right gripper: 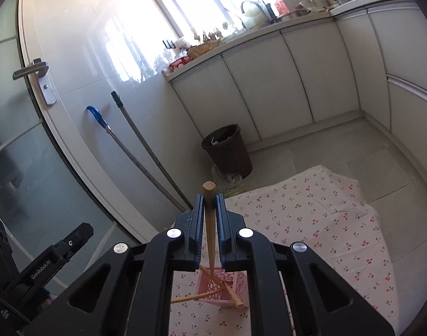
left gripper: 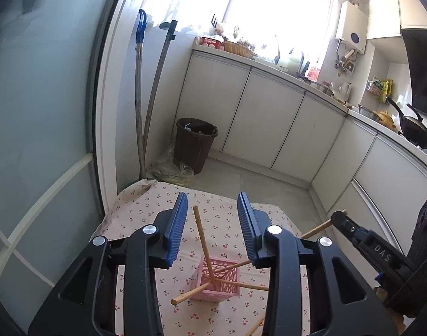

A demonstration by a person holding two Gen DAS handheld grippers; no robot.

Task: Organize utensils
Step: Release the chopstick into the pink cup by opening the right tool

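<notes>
- Left gripper [left gripper: 212,228]: jaws wide apart, nothing between the blue pads [left gripper: 176,229], hovering above the holder [left gripper: 218,280].
- Right gripper [right gripper: 209,225]: jaws closed tight on a chopstick [right gripper: 209,218], gripped along its upper part, blunt end poking out past the fingertips, thin end pointing down into the holder.
- Holder: pink, square, lattice-walled, standing on the cloth [left gripper: 219,224], directly below both grippers.
- Inside the holder: several more chopsticks [left gripper: 202,240], leaning at different angles and crossing; one nearly upright, others splayed low over the rim.
- One more wooden stick [left gripper: 255,326] seen at the bottom edge of the left view, near the holder; whether lying on the cloth, cannot tell.
- Cloth: white with a cherry print, spread over a low surface.
- Beyond the cloth: brown bin [right gripper: 227,151] on the floor beside white cabinets [left gripper: 269,120].
- Two long handles [right gripper: 137,159] leaning on the wall by the door.
</notes>
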